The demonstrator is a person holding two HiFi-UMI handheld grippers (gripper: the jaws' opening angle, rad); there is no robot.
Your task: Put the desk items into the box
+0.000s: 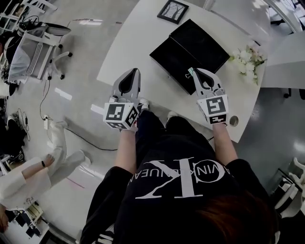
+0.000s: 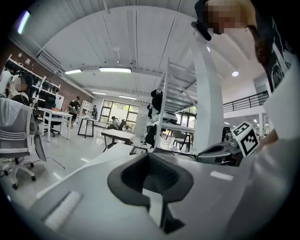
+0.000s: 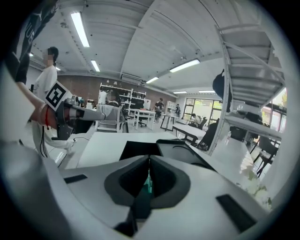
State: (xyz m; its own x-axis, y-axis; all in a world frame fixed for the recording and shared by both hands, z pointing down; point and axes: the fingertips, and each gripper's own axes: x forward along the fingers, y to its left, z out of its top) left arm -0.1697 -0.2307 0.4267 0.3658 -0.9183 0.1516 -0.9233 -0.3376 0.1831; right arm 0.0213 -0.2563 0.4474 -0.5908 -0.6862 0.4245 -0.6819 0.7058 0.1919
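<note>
The right claw (image 1: 194, 72) is pressed shut on a small teal clip (image 1: 189, 73). The clip is pinched right at the tips, probably so that a slight opening will let it fall free. In the right gripper view the clip (image 3: 148, 181) shows as a thin teal sliver in the seam between the 2 jaws. The claw points at the open black box (image 1: 200, 43), which sits just beyond it on the white bench (image 1: 138, 43). From above, the clip hangs at the box's near edge, so I judge this to be the carry-in, with release to follow once the claw is over the dark interior.

The left claw (image 1: 135, 71) has its jaws closed together with nothing between them. It is parked over the bench's near edge, left of the box, seemingly to keep clear of the working side.

Farther out, a framed picture (image 1: 172, 10) lies beyond the box, a bunch of pale flowers (image 1: 248, 58) lies to its right, and a small round item (image 1: 233, 121) sits at the near right rim. These look like items yet to be packed.
</note>
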